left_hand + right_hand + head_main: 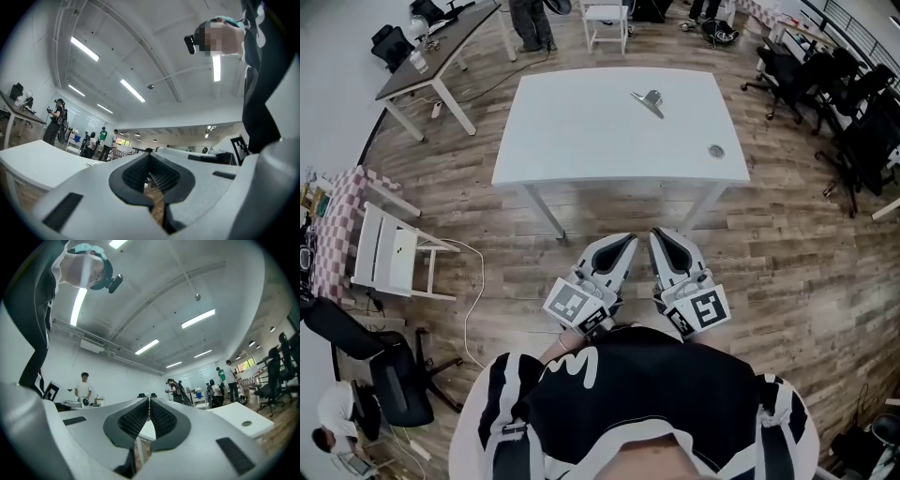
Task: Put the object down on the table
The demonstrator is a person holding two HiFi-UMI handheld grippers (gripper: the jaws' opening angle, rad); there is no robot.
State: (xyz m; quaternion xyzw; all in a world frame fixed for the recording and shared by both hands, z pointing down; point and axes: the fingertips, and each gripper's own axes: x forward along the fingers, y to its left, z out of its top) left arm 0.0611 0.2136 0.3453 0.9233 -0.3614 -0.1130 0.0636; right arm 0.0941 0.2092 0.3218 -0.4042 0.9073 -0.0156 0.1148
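Left claw [626, 242] clenched, empty; right claw [660, 236] clenched, empty; metal object [649, 99] on table [581, 141].

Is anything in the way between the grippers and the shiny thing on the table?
Nothing visible. Only wood floor and white table lie between the left gripper, the right gripper and the shiny metal object.

The counter [581, 141] is plain white. The small object [649, 100] on it looks silvery grey, though it is too small to be sure. The floor [787, 262] is brown wood-grain planks. The left gripper [622, 246] and right gripper [662, 236] are pale grey with black ribbed inner faces and black-and-white square patterns. A cloth [339, 220] is pink-and-white checked.
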